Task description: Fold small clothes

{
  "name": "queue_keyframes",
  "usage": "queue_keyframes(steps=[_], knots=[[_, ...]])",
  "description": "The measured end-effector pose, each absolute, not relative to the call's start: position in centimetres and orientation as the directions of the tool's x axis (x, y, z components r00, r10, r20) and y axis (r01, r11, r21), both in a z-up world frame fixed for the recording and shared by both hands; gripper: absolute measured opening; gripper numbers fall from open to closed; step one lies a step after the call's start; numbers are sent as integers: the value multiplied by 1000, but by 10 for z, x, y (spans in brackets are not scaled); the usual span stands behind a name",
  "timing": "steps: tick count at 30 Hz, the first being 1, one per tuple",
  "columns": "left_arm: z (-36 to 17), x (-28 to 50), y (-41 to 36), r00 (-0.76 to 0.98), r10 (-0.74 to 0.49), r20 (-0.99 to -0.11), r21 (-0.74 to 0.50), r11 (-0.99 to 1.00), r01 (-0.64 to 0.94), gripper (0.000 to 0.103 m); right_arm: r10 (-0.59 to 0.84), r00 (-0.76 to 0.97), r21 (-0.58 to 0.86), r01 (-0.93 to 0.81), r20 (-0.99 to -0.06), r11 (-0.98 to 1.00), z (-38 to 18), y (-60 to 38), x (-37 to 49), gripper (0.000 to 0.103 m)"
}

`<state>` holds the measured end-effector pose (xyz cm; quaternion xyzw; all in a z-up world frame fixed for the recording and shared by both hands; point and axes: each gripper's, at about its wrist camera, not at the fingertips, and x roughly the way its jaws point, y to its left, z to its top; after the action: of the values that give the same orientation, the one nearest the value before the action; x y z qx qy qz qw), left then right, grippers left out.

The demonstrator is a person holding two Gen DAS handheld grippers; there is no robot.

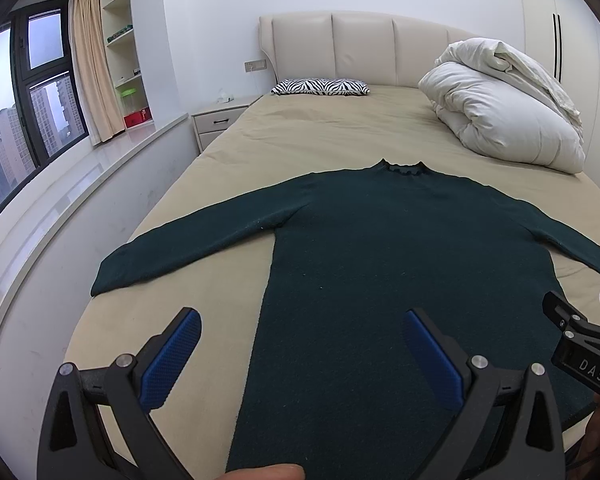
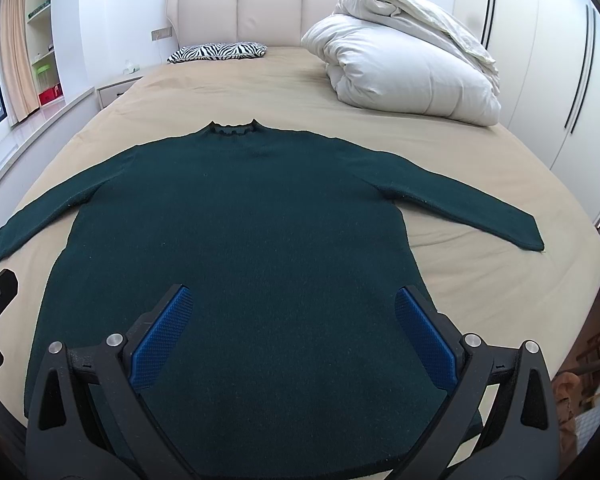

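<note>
1. Blue textured pads line the black fingers of both tongs we hold, nearest to us. The left gripper (image 1: 300,356) is spread wide with nothing between its fingers; it hovers over the lower left edge of the garment, and we cannot tell whether it touches the cloth.
2. The right gripper (image 2: 294,332) is equally wide apart and grasps nothing, poised above the lower middle of the garment.
3. Just beyond the tongs, the dark green knitted long-sleeved sweater (image 2: 236,216) lies flat on the beige bed sheet (image 2: 480,280), hem toward us and collar away.
4. Its left sleeve (image 1: 188,240) and right sleeve (image 2: 460,200) stretch outward to either side, both unfolded.
5. We judge the folding has not begun: the sweater is only spread out, so the sleeves and body all remain to be folded.
6. Farther back, a rolled white duvet (image 2: 400,52) sits on the right.
7. A zebra-striped pillow (image 2: 218,51) rests by the cream padded headboard (image 2: 268,8).
</note>
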<state>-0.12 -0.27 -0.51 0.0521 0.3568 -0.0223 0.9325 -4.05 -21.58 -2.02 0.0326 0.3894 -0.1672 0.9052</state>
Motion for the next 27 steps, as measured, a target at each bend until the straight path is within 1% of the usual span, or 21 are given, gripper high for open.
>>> queue_keyframes(steps=[27], knots=[[-5, -1, -3, 742, -6, -670, 79, 994, 79, 103, -275, 635, -71, 327, -722, 942, -25, -216, -41, 103]])
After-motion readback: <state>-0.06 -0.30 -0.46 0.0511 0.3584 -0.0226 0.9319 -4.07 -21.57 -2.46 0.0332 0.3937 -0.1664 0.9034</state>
